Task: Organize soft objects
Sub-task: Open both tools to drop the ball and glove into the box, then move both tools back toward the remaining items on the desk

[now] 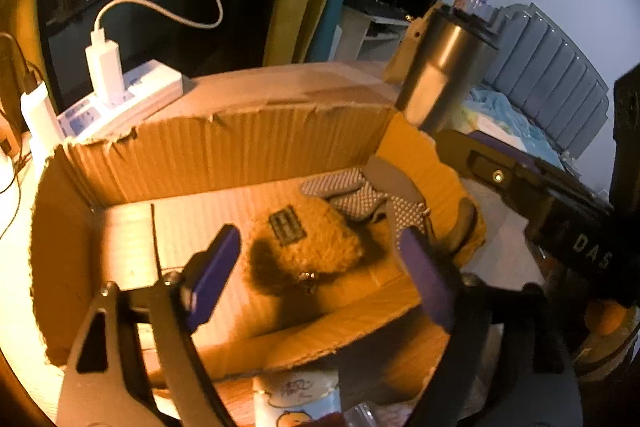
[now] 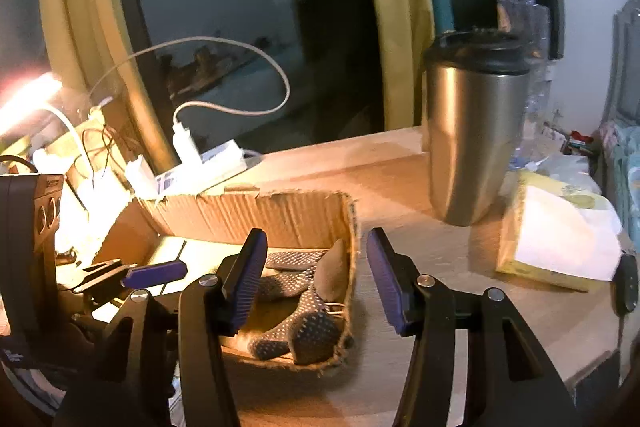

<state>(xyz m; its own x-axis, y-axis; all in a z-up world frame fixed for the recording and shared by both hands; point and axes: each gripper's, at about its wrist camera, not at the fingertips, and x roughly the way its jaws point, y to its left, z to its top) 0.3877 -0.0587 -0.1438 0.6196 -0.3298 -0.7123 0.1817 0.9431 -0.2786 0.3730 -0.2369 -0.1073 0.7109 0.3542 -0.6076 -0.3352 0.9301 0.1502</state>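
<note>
Inside the cardboard box (image 1: 224,155) a fuzzy pouch (image 1: 308,243) and dotted socks (image 2: 296,311) are seen, just beyond the left gripper (image 1: 320,259) and right gripper (image 2: 316,259), both spread wide and empty.

This is a bedroom in a home. Far to the right of the jaws stands a bed (image 1: 516,131) with a grey padded headboard (image 1: 560,83) and a blue blanket. Behind the jaws there are yellow curtains (image 2: 396,27) beside a dark window (image 2: 248,11). A power strip (image 1: 132,95) with chargers, a steel travel mug (image 2: 472,131) and a tissue pack (image 2: 560,243) are on the wooden desk (image 2: 460,291).
</note>
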